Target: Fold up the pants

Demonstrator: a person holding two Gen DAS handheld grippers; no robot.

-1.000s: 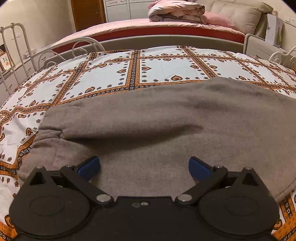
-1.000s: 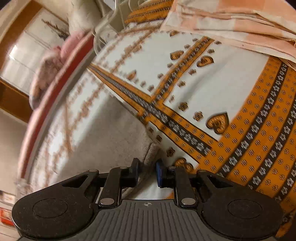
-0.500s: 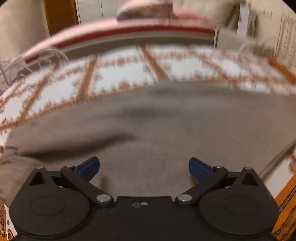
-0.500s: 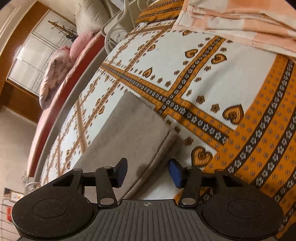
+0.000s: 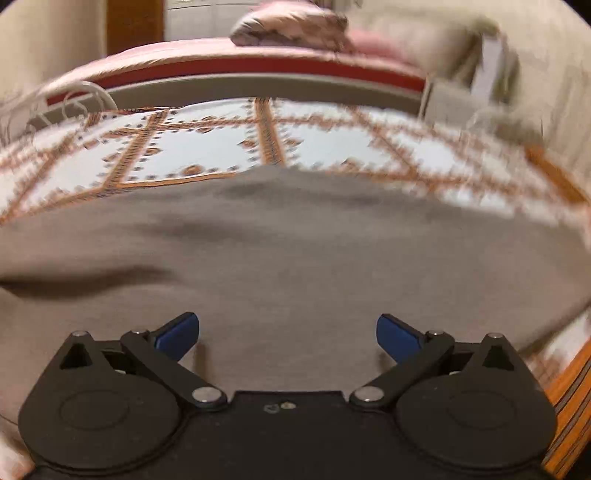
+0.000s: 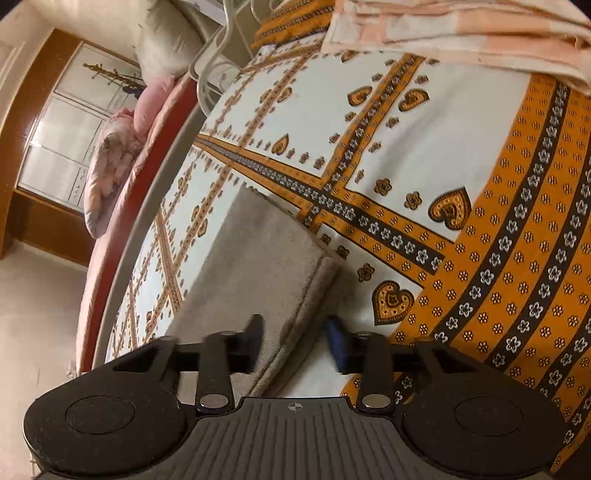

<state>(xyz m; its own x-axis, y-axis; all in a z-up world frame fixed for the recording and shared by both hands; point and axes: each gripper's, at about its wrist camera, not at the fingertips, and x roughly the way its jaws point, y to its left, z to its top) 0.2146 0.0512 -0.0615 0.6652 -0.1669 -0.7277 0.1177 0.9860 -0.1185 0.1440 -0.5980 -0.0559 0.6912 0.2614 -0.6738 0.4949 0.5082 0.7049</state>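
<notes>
The grey-brown pants point(image 5: 288, 251) lie flat across the orange and white patterned bedspread point(image 5: 207, 151). My left gripper point(image 5: 287, 332) is open and empty, its blue pads wide apart just above the middle of the pants. In the right wrist view the end of the pants point(image 6: 266, 266) lies folded double on the bedspread point(image 6: 424, 155). My right gripper point(image 6: 295, 343) is open, with its jaws either side of the pants' thick end edge and nothing held.
A folded peach blanket point(image 6: 461, 29) lies on the bedspread at the far side. A second bed with pink bedding point(image 5: 291, 26) and a white metal bed frame point(image 6: 218, 74) stand beyond the bedspread. A wardrobe point(image 6: 74, 140) is at the back.
My right gripper has opened and let go of the pants' end, which now lies on the bedspread. My left gripper has moved right along the pants, staying open.
</notes>
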